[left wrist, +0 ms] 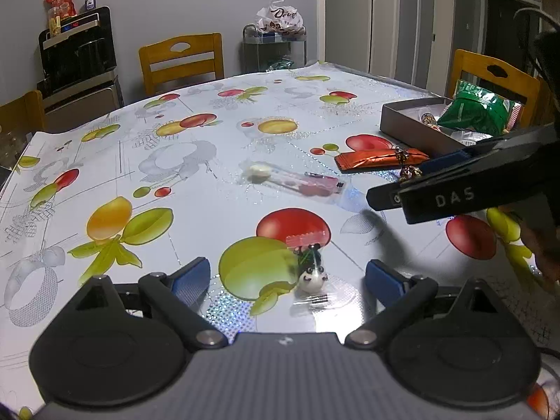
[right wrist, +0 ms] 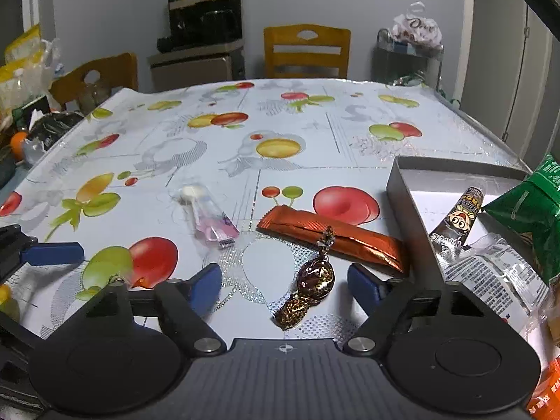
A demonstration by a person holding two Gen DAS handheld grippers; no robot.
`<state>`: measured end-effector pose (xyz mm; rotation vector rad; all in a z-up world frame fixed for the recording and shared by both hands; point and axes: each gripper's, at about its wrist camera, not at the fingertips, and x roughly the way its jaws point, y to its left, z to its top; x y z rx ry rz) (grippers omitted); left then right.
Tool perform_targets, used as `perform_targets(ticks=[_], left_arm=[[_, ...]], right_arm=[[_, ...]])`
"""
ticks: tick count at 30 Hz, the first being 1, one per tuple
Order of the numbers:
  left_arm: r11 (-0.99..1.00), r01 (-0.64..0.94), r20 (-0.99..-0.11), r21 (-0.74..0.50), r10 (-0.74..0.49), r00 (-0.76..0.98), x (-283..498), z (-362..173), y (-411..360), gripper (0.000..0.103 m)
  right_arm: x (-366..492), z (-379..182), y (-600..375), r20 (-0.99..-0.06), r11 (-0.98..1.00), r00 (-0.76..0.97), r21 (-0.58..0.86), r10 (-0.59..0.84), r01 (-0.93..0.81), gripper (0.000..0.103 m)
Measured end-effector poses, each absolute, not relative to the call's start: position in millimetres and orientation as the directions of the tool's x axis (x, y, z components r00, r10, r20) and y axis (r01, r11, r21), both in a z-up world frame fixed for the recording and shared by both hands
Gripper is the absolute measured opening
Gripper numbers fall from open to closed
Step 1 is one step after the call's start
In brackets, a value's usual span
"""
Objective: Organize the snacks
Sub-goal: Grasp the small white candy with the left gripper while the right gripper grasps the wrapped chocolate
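While both claws sit wide, the left claw [left wrist: 287,274] straddles a panda candy [left wrist: 312,277] on the bench [left wrist: 196,161], and the right claw [right wrist: 285,285] frames a foil candy [right wrist: 309,285] near the box [right wrist: 409,206] at right.

A gold-brown twisted candy [right wrist: 313,285] is lying near me beside the flat orange bar [right wrist: 332,236], a clear lollipop packet [right wrist: 210,217] is resting farther left, a panda sweet [left wrist: 311,273] is lying nearest, and the grey box [right wrist: 406,189] on the right is holding a green bag [right wrist: 525,210].
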<state>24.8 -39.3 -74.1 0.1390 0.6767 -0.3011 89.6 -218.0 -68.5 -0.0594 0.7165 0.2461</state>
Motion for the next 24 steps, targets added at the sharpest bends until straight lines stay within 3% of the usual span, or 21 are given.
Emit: perform_targets(ticks=[6, 12, 17, 19, 24], left_arm=[[0.946, 0.322, -0.631, 0.016, -0.24, 0.738, 23.7, -73.6, -38.0, 0.089], [0.934, 0.358, -0.619, 0.001, -0.281, 0.733, 17.7, -71.6, -39.5, 0.07], [0.933, 0.36, -0.609, -0.019, -0.297, 0.735, 16.0, -70.3, -37.4, 0.042], [0.934, 0.356, -0.609, -0.032, -0.301, 0.734, 16.6, -70.3, -35.5, 0.039], [0.933, 0.357, -0.605, -0.039, -0.306, 0.735, 15.6, -69.4, -34.1, 0.016]], right_arm=[[89.9, -70.5, -217.0, -0.652, 0.971, 0.735, 0.008, 0.186, -0.239, 0.065], [88.7, -70.4, -218.5, -0.645, 0.969, 0.74, 0.0, 0.188, -0.246, 0.054], [86.4, -69.2, -218.7, -0.641, 0.964, 0.739, 0.008, 0.209, -0.266, 0.038], [85.3, -68.8, -218.4, -0.64, 0.962, 0.737, 0.012, 0.216, -0.272, 0.035], [82.0, -68.1, -217.5, -0.639, 0.955, 0.732, 0.016, 0.238, -0.297, 0.026]])
